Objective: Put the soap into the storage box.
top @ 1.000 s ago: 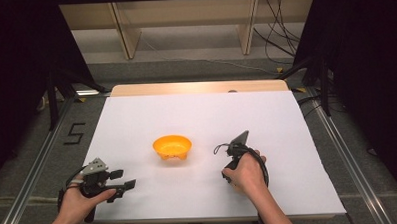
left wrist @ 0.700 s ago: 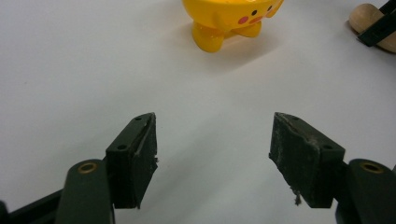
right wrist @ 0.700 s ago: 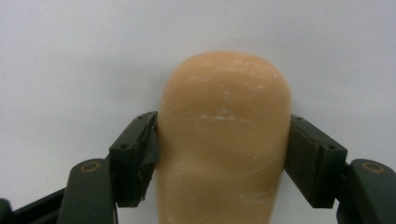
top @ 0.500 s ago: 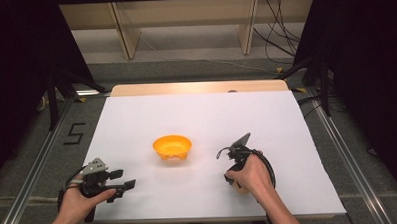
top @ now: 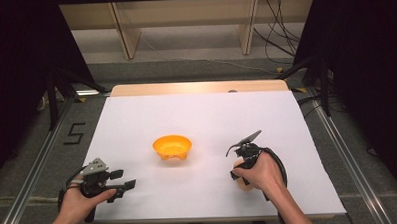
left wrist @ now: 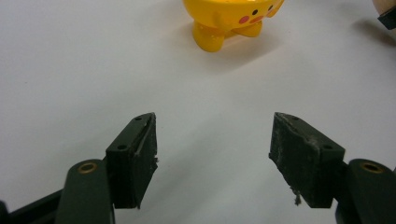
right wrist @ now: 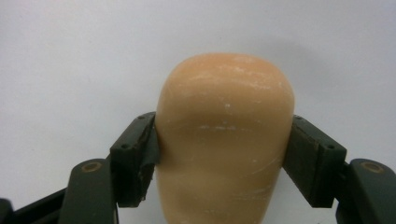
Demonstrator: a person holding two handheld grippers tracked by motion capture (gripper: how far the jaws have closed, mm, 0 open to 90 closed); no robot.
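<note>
We count one yellow bowl (top: 172,146) with a little face on it. We count one tan, egg-shaped thing (right wrist: 225,135). We count two hand-held grippers, a left hand-held gripper (top: 124,178) and a right hand-held gripper (top: 237,172). We count two hands and one table (top: 196,117).

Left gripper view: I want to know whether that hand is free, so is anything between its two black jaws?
No, the left tool stands open with bare white table between its jaws.
</note>
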